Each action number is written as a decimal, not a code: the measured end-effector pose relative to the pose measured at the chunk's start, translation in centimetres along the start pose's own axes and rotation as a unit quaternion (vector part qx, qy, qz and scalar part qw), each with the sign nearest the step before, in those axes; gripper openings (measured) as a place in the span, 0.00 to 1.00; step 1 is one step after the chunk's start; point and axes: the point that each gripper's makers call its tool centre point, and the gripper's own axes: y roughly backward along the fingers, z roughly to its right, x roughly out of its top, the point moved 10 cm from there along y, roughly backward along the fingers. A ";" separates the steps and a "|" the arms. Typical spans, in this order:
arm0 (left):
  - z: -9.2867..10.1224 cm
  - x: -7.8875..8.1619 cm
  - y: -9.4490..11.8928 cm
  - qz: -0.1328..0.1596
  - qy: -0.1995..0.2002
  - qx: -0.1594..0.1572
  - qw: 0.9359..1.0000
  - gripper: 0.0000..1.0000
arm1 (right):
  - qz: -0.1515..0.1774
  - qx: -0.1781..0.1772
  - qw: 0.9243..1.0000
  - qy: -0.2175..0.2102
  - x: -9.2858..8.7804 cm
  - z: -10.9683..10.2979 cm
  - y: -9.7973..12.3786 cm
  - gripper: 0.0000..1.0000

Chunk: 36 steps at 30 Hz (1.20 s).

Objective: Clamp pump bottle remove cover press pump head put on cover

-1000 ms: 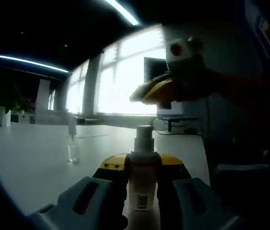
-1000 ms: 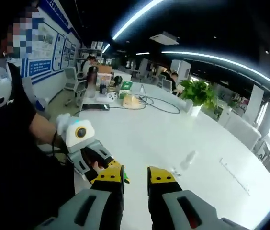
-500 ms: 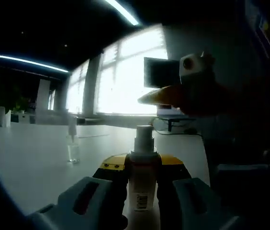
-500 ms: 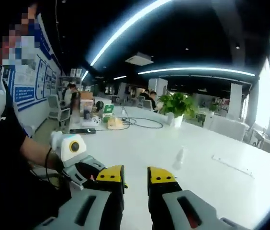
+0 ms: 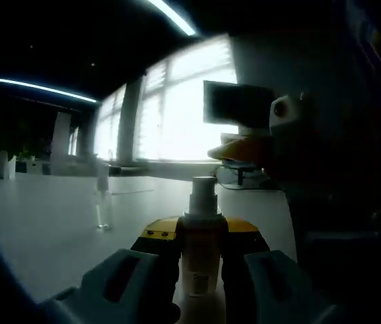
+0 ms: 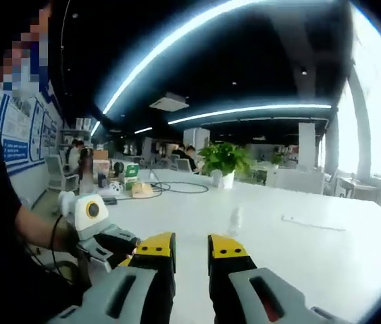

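Observation:
A white pump bottle (image 5: 201,253) stands upright between the jaws of my left gripper (image 5: 202,236), which is shut on its body. Its bare pump head (image 5: 202,196) sticks up above the yellow jaw tips. A small clear cover (image 5: 103,206) stands on the white table to the left of the bottle, and shows again as the clear cover (image 6: 233,219) in the right gripper view. My right gripper (image 6: 191,246) is open with nothing between its jaws. In the left gripper view the right gripper (image 5: 241,150) hovers above and to the right of the pump head. The left gripper (image 6: 106,237) lies low at the left of the right gripper view.
A long white table (image 5: 35,223) runs under both grippers. A dark monitor (image 5: 234,104) stands at the far side before bright windows. A potted plant (image 6: 223,158), cables and boxes (image 6: 130,187) sit further along the table. A person's arm (image 6: 32,233) holds the left gripper.
The right gripper has drifted to the right and a little down in the left gripper view, away from the pump head. The right gripper view has tilted upward. The left gripper and bottle have not moved.

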 end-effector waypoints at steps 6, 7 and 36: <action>0.1 0.0 0.0 0.000 0.000 0.000 1.000 0.14 | 0.008 -0.023 1.000 0.009 -0.1 0.1 0.6 0.14; 0.1 0.0 0.0 0.000 0.000 0.000 1.000 0.14 | 0.014 -0.029 0.999 0.000 -0.2 0.4 0.7 0.14; 0.1 0.0 0.0 0.000 -0.002 0.001 1.000 0.14 | -0.039 -0.147 0.987 -0.043 -3.3 0.8 4.1 0.16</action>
